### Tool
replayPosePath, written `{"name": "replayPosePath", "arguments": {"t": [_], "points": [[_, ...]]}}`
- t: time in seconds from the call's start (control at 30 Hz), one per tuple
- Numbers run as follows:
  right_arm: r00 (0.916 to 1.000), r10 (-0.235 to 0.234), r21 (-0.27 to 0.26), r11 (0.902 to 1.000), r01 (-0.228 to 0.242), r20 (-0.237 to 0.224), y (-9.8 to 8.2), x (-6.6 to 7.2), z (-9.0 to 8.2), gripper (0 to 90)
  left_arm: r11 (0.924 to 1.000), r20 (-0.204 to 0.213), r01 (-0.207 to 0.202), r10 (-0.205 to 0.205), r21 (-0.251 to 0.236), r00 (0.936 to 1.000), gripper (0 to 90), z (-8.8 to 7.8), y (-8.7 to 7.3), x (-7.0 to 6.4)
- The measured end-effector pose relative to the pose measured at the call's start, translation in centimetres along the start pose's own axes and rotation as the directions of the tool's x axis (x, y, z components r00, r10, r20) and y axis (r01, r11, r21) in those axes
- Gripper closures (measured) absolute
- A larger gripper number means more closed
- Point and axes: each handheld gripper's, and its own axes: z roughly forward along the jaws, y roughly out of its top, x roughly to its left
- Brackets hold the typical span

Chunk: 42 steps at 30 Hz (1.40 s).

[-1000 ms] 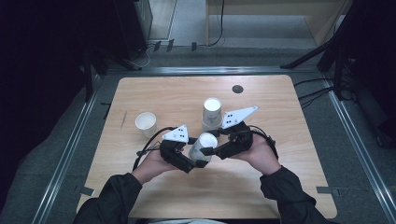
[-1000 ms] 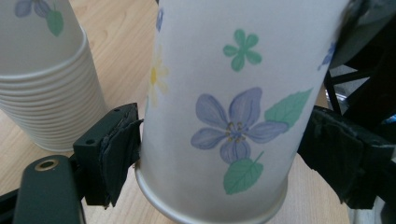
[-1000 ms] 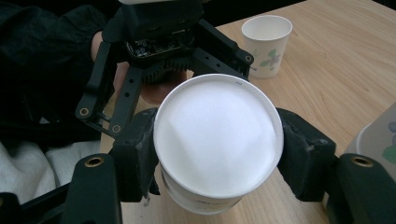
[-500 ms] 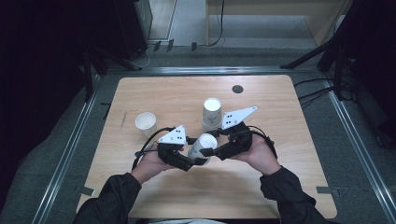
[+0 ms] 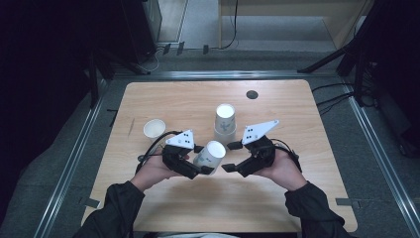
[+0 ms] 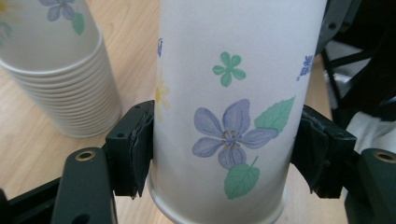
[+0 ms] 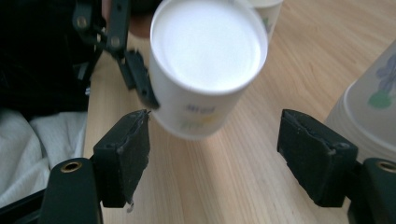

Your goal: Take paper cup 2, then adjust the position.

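On the counter [image 5: 297,198], a single paper cup [image 5: 154,129] is standing upright toward the left edge, apart from everything else. Just right of it, the left tongs [image 5: 200,166] are pinching a flowered paper cup [image 5: 212,153] by its sides, both pads pressing its wall, holding it tilted above the middle of the counter, nearer the front edge. Behind it, a stack of cups [image 5: 224,124] is standing upside down, close by. The right tongs [image 5: 231,156] are just beside the held cup, spread wide; their jaws have just been opening, and the cup's white base is facing them without touching either pad. A small dark disc [image 5: 252,94] is lying near the back edge. The counter's right side is lying bare.
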Motion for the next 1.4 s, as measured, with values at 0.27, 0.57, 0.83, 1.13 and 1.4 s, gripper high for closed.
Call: {"name": "replayPosePath", "arguments": {"t": [0.27,0.57,0.83,1.13,1.4], "points": [[0.9999,-0.001,0.061,0.9982,0.000,0.014,-1.8,0.3,0.9,27.5,0.9969,-0.016,-0.011,0.012,0.078,0.9998,29.0,-0.5,0.4,0.1],[0.9996,-0.016,0.111,0.9937,0.013,0.024,-2.6,0.1,2.0,28.2,0.9856,-0.022,-0.045,0.049,0.163,0.9986,29.1,-0.3,0.8,0.4],[0.9995,-0.017,0.125,0.9921,0.014,0.027,-3.0,0.0,2.2,28.3,0.9678,0.011,-0.069,0.068,0.242,0.9976,29.0,0.7,0.9,0.4],[0.9996,-0.027,0.129,0.9913,0.026,0.004,-3.1,0.1,3.1,28.2,0.9347,0.057,-0.122,0.109,0.334,0.9923,29.0,2.0,0.7,0.0],[0.9989,-0.044,0.126,0.9910,0.046,-0.018,-3.1,0.4,3.7,27.3,0.9050,0.079,-0.165,0.145,0.392,0.9863,29.0,3.2,0.6,-0.2]]}}
